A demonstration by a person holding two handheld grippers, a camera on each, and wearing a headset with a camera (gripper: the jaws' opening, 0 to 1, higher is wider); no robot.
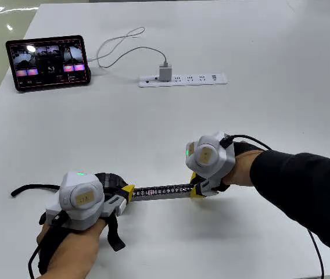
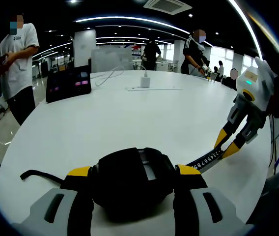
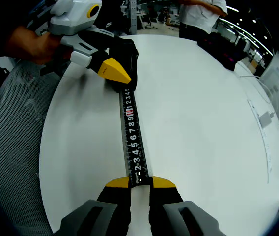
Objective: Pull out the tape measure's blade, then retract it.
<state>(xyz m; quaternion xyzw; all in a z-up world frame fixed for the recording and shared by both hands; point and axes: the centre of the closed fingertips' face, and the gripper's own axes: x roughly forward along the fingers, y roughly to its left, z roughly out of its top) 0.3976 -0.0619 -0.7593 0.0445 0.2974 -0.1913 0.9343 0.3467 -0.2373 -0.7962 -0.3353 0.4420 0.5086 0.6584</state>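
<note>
Tape measure case (image 2: 129, 183) sits clamped in my left claw (image 2: 133, 171), its blade (image 3: 131, 132) pinched by my right claw (image 3: 140, 183); a slip there could whip it back.

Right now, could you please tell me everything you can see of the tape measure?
The tape measure has a rounded black case, seemingly plastic, clamped in the left gripper on the white table. Its dark blade with pale numerals is partly out and runs straight to the right gripper, which pinches its end. A black strap trails from the case.
</note>
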